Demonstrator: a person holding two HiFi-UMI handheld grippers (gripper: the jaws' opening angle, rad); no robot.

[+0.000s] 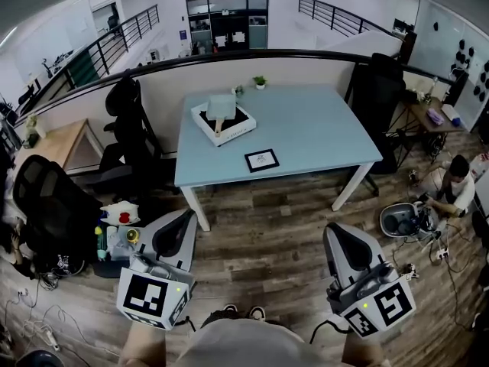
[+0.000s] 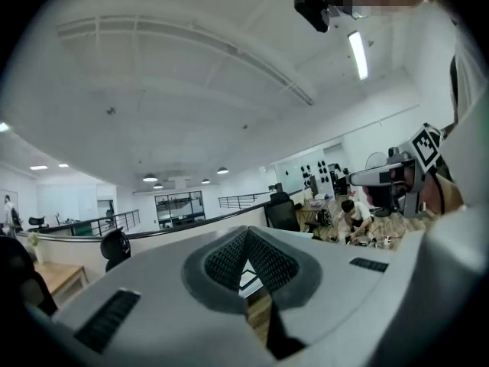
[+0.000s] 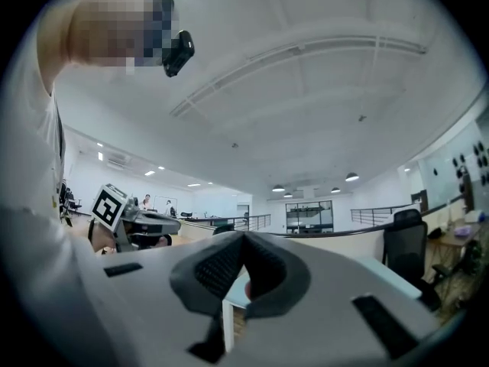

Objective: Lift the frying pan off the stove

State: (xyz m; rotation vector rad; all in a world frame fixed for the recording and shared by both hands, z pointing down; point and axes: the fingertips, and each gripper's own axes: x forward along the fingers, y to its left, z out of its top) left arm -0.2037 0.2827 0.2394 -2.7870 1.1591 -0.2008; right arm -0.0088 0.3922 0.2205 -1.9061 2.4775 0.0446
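Note:
A pale frying pan (image 1: 221,105) sits on a white stove (image 1: 237,131) at the far left of the light blue table (image 1: 306,128), its handle pointing toward me. Both grippers hang low near my body, well short of the table. My left gripper (image 1: 183,219) (image 2: 248,260) has its jaws together with nothing between them. The jaws of my right gripper (image 1: 337,232) (image 3: 243,270) also meet, empty. Each gripper view looks level across the office, and each catches the other gripper's marker cube (image 2: 425,147) (image 3: 108,203). Neither gripper view shows the pan.
A small framed card (image 1: 261,160) lies near the table's front edge, and a little plant (image 1: 260,82) stands at its back. Black office chairs (image 1: 131,128) stand to the left, another (image 1: 378,90) to the right. A person (image 1: 452,189) sits on the floor at right among cables. Clutter (image 1: 118,232) lies by my left gripper.

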